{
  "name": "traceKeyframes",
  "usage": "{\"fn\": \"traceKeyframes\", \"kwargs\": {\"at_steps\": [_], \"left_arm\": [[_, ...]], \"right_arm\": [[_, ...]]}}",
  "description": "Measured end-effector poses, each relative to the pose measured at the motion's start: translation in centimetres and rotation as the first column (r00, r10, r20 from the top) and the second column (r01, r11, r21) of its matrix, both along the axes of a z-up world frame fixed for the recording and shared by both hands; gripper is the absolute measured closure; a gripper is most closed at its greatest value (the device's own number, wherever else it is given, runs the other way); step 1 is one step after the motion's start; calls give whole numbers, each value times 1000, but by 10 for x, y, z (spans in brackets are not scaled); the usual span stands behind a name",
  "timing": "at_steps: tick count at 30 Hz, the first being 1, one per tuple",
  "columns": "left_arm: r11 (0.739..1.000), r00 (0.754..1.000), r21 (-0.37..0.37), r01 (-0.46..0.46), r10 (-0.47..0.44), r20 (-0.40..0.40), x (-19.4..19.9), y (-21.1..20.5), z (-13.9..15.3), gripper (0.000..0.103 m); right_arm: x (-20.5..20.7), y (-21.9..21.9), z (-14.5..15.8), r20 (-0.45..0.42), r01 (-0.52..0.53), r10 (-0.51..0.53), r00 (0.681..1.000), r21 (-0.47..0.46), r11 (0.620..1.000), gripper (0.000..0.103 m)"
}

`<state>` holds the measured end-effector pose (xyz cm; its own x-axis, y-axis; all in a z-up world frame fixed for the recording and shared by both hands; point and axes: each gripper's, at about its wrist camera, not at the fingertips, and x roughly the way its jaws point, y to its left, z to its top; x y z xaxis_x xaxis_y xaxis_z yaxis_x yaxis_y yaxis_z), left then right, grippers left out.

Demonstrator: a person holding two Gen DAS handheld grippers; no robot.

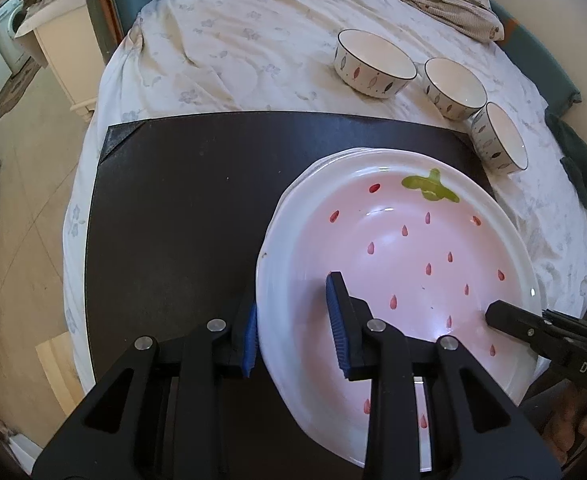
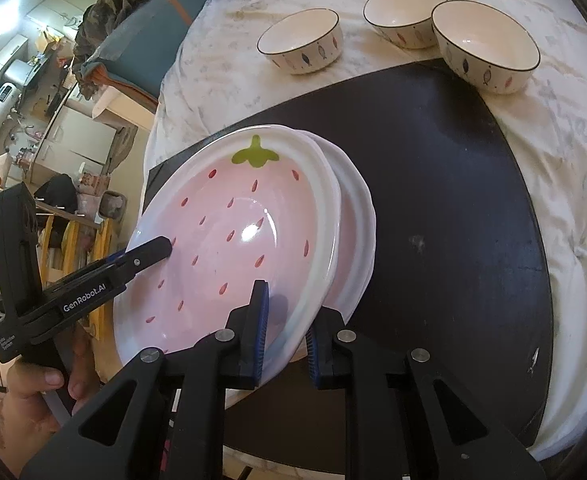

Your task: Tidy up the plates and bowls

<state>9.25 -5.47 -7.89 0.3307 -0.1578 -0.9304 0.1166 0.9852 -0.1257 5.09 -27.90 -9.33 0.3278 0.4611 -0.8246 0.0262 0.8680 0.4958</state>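
Both tongs, left (image 1: 293,320) and right (image 2: 287,332), are clamped on a pink strawberry-patterned plate (image 1: 413,248) with a white rim.

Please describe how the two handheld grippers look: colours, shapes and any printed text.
Both the left gripper and right gripper are black plastic with triangular cut-outs, silver round pivot bolts and ribbed blue finger pads. White lettering reads "GenRobot.AI" on the left, "DAS" on the right.
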Motion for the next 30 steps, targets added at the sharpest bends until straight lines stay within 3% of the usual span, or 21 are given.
{"fn": "traceKeyframes", "kwargs": {"at_steps": [20, 30], "left_arm": [[994, 999, 100, 33, -31, -20, 13, -12, -21, 75], [979, 998, 193, 60, -58, -14, 13, -25, -28, 72]], "right_arm": [[9, -1, -24, -67, 59, -58, 996, 5, 998, 84], [16, -7, -37, -107, 79, -78, 991, 10, 997, 84]]}}
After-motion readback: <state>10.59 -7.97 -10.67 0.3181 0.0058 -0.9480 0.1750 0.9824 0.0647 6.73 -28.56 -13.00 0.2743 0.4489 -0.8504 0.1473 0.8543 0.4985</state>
